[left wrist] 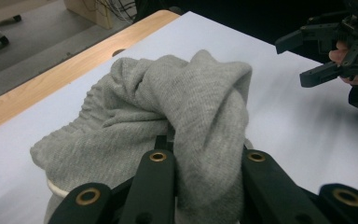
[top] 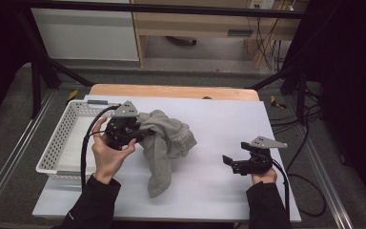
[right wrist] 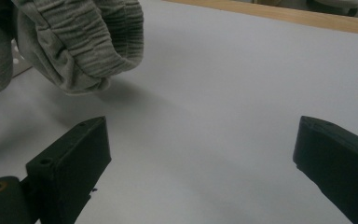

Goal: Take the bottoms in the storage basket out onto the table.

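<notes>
Cloth [top: 164,143] hangs from the left gripper [top: 140,132] over the middle of the sheet [top: 219,191], its lower end trailing down onto it. The basket [top: 62,138] sits on the sheet's left edge, just behind that hand. The right gripper [top: 228,162] hovers well apart to the right. Behind the sheet, the table [top: 171,90] edge shows.

High view: fixed above the person's side, facing forward and down; takes in the whole white table sheet [top: 219,129], at a distance. Left gripper view: rides low, right against the grey cloth [left wrist: 177,107], facing across the sheet toward the right gripper [left wrist: 328,56]. Right gripper view: close above the sheet, facing the cloth's ribbed hem. All three views share cloth and sheet.
</notes>
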